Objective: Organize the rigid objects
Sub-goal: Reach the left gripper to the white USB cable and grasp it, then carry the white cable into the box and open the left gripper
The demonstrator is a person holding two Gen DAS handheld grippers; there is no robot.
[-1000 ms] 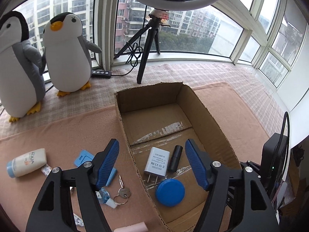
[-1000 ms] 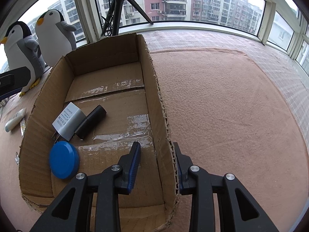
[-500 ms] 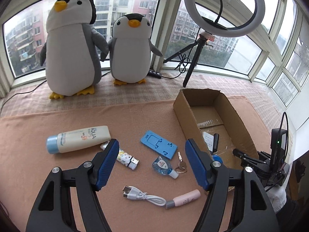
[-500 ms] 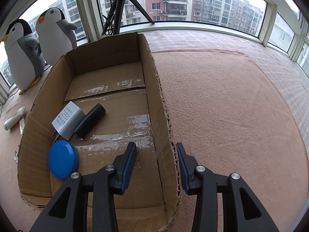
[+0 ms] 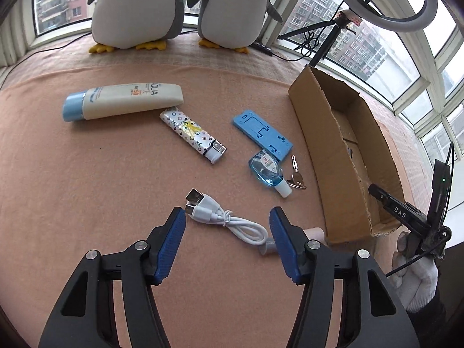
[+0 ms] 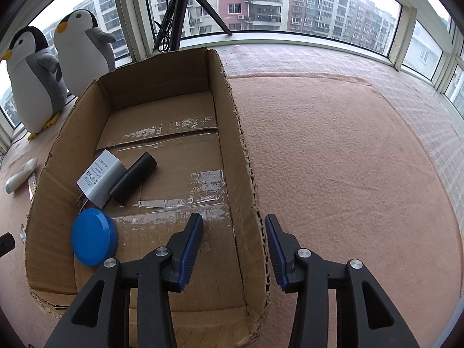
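Left gripper (image 5: 227, 242) spread wide, empty, hovering low over the white USB cable (image 5: 229, 220), which lies loosely coiled on the pink cloth (image 5: 87, 188) between the blue pads. Cable's plug end sits just beside the left pad; its other end runs to a pale pink tube (image 5: 314, 233) partly hidden behind the right finger. Judgement: cable is light and floppy, will dangle if picked by one end; best pinch at the bunched middle loop or the stiff plug housing. Pink tube looks rigid and light, maybe slick; take it across the body.

Other loose items further out on the cloth: patterned lighter (image 5: 192, 134), sunscreen tube (image 5: 123, 101) touching the lighter's far end, blue phone stand (image 5: 262, 134), small blue sanitizer bottle (image 5: 268, 171) just beside the stand, keys (image 5: 295, 177) next to the bottle. All look small, hard, light; keys flat and awkward to pinch.

Cardboard box (image 6: 229, 133) stands to the right of the clutter. Inside: white charger (image 6: 97, 178), black cylinder (image 6: 133, 177) touching it, blue round lid (image 6: 94, 240) near the left wall.

Right gripper (image 6: 233, 246) parted, holding nothing, straddling the box's right wall without clamping it; wall is thin corrugated, will flex. Gloved hand (image 5: 414, 278) visible holding it in the left view.

Two penguin plushes (image 5: 179, 5) and a ring light tripod (image 5: 327, 37) by the window.
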